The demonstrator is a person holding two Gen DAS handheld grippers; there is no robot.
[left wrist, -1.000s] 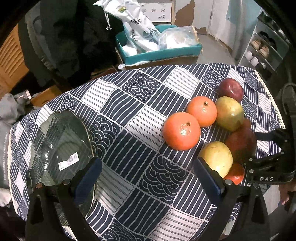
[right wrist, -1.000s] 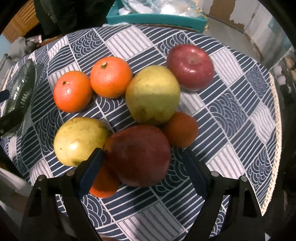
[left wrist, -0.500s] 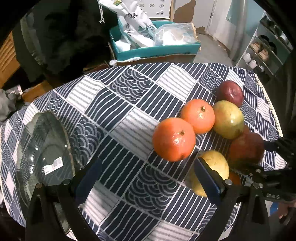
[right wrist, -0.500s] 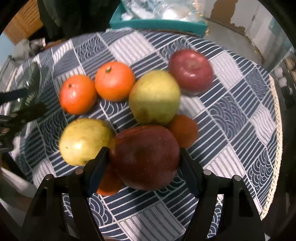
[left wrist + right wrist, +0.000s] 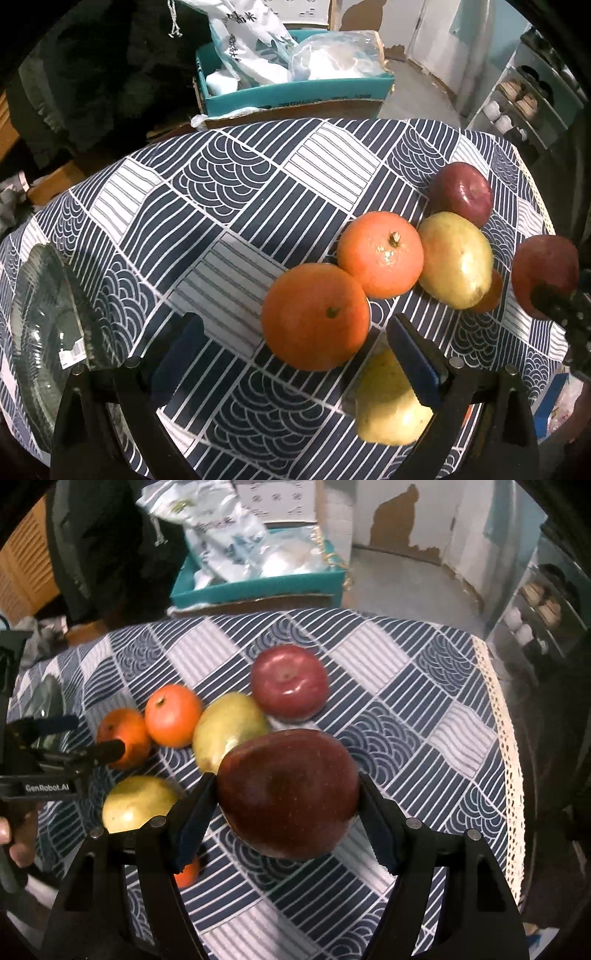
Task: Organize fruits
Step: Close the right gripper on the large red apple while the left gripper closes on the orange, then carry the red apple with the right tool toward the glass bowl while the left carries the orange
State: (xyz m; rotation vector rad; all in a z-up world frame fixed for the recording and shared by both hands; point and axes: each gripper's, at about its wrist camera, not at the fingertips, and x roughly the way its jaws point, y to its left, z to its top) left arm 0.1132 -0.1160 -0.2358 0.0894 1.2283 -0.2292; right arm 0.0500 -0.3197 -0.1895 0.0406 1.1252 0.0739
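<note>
**Dark red apple clamped in my right claw, lifted clear of the pile**

My right claw (image 5: 286,808) is clenched on the dark red apple (image 5: 287,794), pads on its two widest flanks, holding it above the cloth. I judge it firm, fairly heavy and waxy-slick, so the grip should sit across the middle, not the shoulders.

Just ahead of the claw lie a yellow-green pear (image 5: 229,729) and a second red apple (image 5: 289,681); left of those, two oranges (image 5: 173,716). Another pear (image 5: 138,803) sits beside my left finger.

My left claw (image 5: 291,354) hangs spread, empty, around the near orange (image 5: 316,317). The glass plate (image 5: 40,332) lies far to its left, with nothing in between.
</note>
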